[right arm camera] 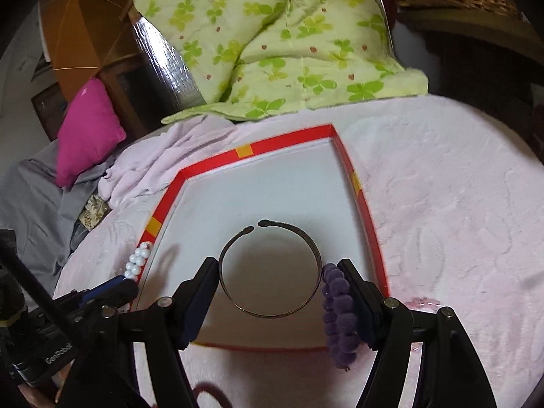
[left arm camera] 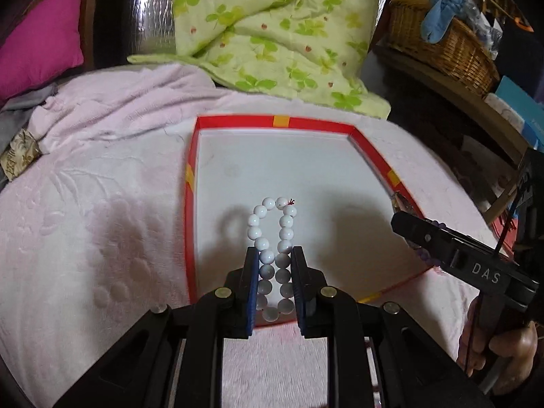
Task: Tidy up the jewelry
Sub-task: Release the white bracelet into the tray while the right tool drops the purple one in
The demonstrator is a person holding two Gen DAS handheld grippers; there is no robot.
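**Carrying bracelets over the red-rimmed box**

Left gripper [left arm camera: 273,272]: closed on the white bead bracelet [left arm camera: 272,238], pads pressing both strands of the flattened loop. Right gripper [right arm camera: 272,282]: jaws wide, spanning the metal bangle [right arm camera: 270,268]; looks gripped across its width, though pad contact is hard to confirm. Purple bead bracelet [right arm camera: 340,319] lying against the inner face of the right-hand finger, seemingly draped there.

Location: all three pieces above the white floor of the box [left arm camera: 370,151], which rests on the pink blanket [left arm camera: 102,187] of the bed.

Procedure, as judged:
- Lower each piece close to the box floor before release, to prevent rolling or bouncing.
- Set pieces well apart, clear of the rim.
- Keep squeeze on the beads light; avoid pinching the knot.
- Watch the purple bracelet; likely to slip off first.

Orientation: white bracelet's long axis running straight out along the fingers, knotted end farthest away. Bangle near flat, opening facing away from the gripper.
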